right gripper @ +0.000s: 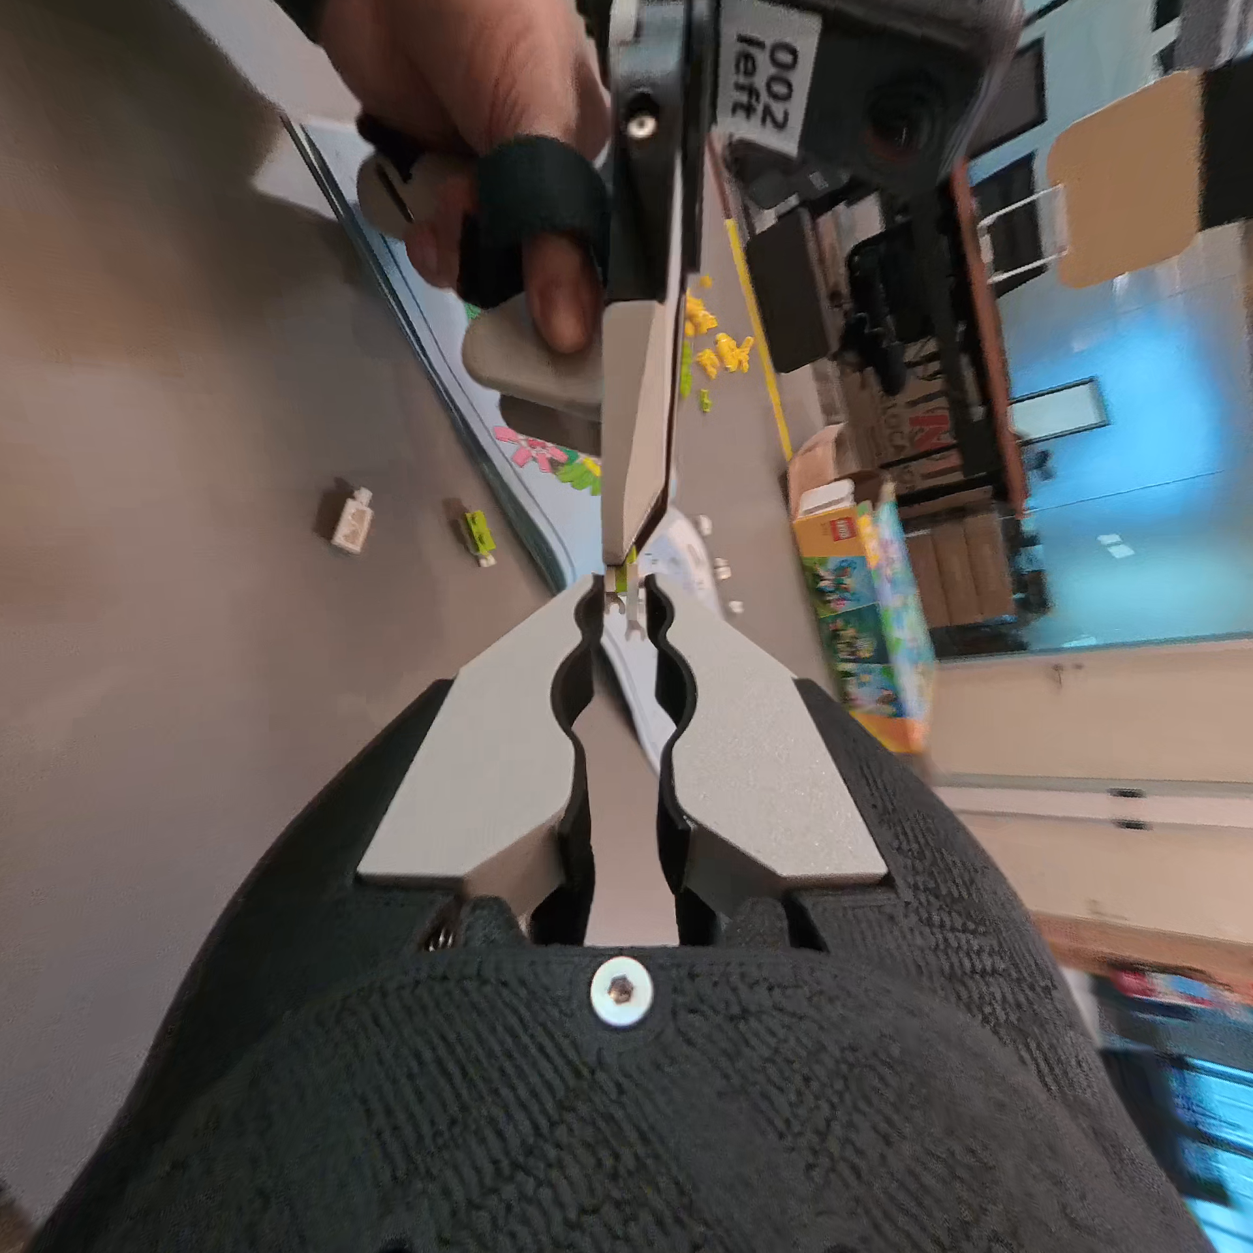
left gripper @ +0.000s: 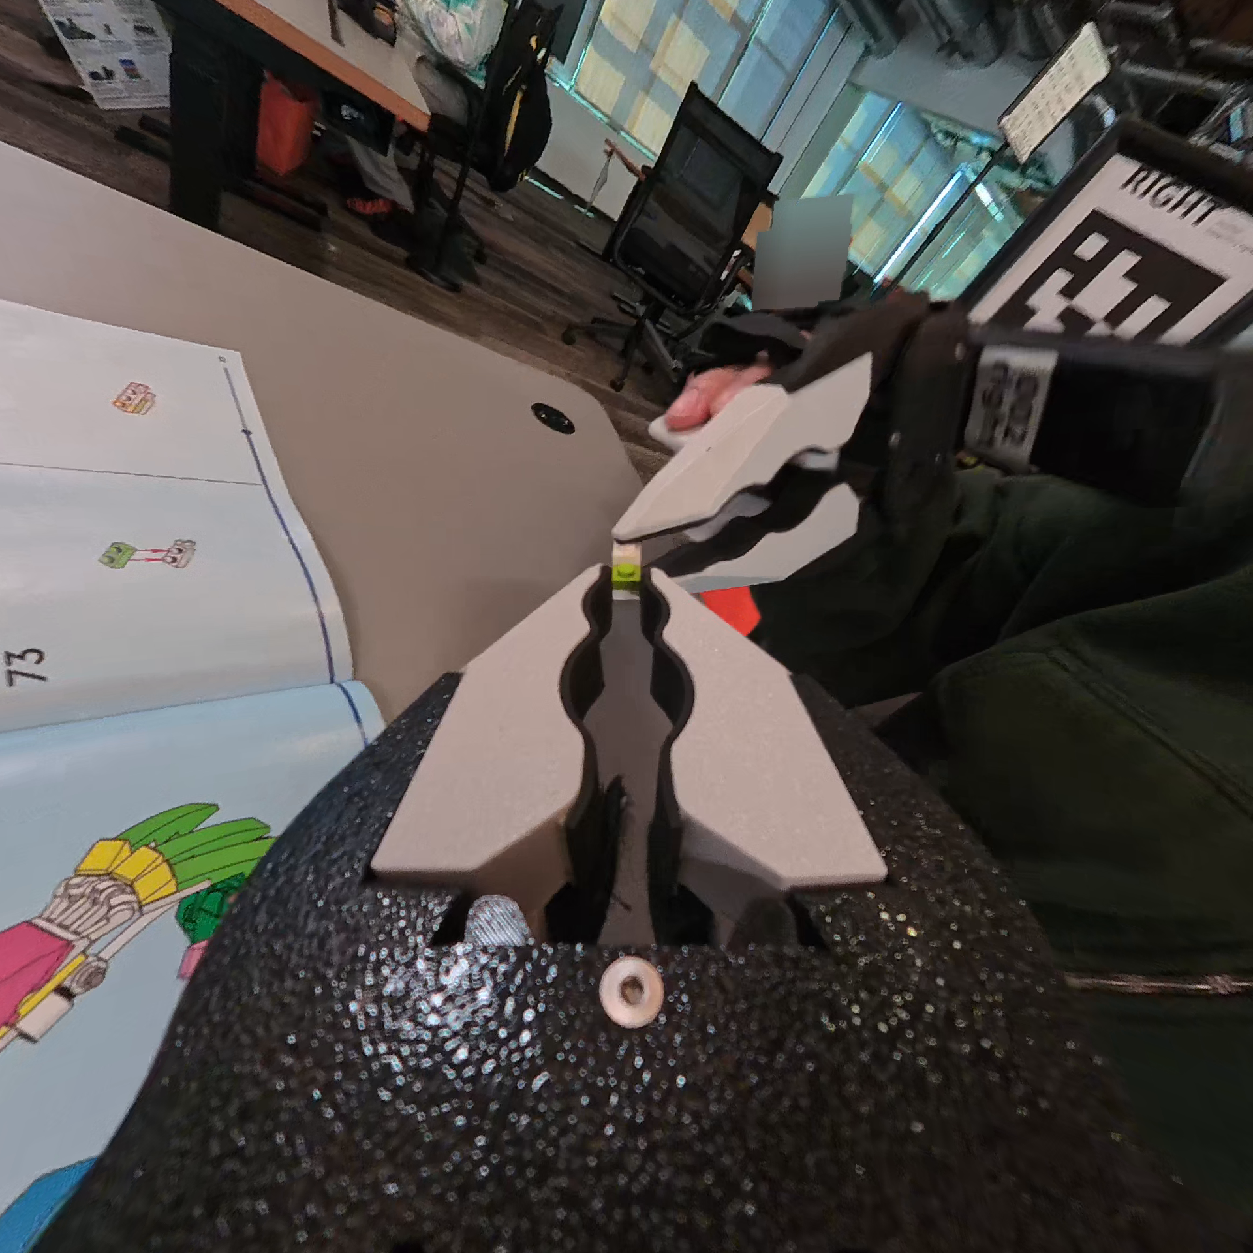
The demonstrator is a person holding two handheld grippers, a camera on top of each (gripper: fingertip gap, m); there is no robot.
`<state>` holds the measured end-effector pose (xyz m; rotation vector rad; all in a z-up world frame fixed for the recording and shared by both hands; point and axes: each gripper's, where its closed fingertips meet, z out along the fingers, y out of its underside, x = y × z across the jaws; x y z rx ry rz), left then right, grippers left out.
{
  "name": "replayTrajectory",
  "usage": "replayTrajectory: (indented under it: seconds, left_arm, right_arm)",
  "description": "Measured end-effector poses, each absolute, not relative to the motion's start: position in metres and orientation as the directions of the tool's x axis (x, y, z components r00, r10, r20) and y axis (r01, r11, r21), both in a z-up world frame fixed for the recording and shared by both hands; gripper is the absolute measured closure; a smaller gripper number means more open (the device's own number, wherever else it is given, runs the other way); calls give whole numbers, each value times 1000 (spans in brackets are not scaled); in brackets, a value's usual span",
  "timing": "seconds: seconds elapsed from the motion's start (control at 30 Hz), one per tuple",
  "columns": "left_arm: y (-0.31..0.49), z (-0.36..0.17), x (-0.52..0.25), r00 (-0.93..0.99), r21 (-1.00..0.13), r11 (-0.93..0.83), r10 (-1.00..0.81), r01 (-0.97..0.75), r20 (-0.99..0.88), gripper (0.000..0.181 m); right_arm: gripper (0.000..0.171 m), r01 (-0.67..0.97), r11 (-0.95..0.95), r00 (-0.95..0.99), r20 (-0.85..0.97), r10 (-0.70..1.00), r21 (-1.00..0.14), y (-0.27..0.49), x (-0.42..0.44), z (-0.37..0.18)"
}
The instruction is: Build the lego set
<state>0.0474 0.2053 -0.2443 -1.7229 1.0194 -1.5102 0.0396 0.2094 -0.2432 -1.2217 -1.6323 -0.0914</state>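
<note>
The lime piece (left gripper: 625,573) sits up in the air above the grey table (left gripper: 420,434), pinched at the very tips of the left gripper (left gripper: 626,588), with a small white piece (left gripper: 625,550) stacked against its far end, where the right gripper (left gripper: 651,542) meets it; both grippers are closed down on this tiny pair, the left on the lime piece and the right, as far as I can tell, on the white one. In the right wrist view the lime piece (right gripper: 618,576) and a white clip-like piece (right gripper: 632,603) lie side by side between the right gripper's (right gripper: 622,591) tips, with the left gripper (right gripper: 620,552) coming in from the far side. The risk I see is the grip itself: so little of either piece is held that a push off the line of the studs could twist one free and send it down to the table or the person's lap. Uneven squeeze would do the same. The stack's long axis seems to run along the left gripper's fingers, pointing away toward the far side of the table, though it is too small to be sure. Out to the left lies the open instruction booklet (left gripper: 135,542); a loose white brick (right gripper: 352,521), a loose lime piece (right gripper: 478,535), scattered yellow pieces (right gripper: 719,339) and the set's box (right gripper: 861,610) rest well apart.
</note>
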Motion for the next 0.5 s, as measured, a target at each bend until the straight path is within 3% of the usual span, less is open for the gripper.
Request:
replayTrajectory:
  seconds: [0.13,0.23,0.33,0.5]
  left_arm:
    - [206,-246,44,67,-897,-400,-916,-186,395,175]
    - [200,-242,44,25,-937,-293,-956,-189,293,175]
    - [194,-241,47,-3,-952,-236,-971,-197,241,175]
    - [190,-241,48,-29,-953,-235,-969,-192,245,175]
  right_arm:
    - [135,558,121,201,276,940,-821,204,46,-241]
    - [149,405,-128,170,-63,983,-905,197,49,-236]
    - [158,355,-194,136,-155,978,-915,194,48,-237]
    - [165,372,-174,121,-139,983,-912,191,46,-242]
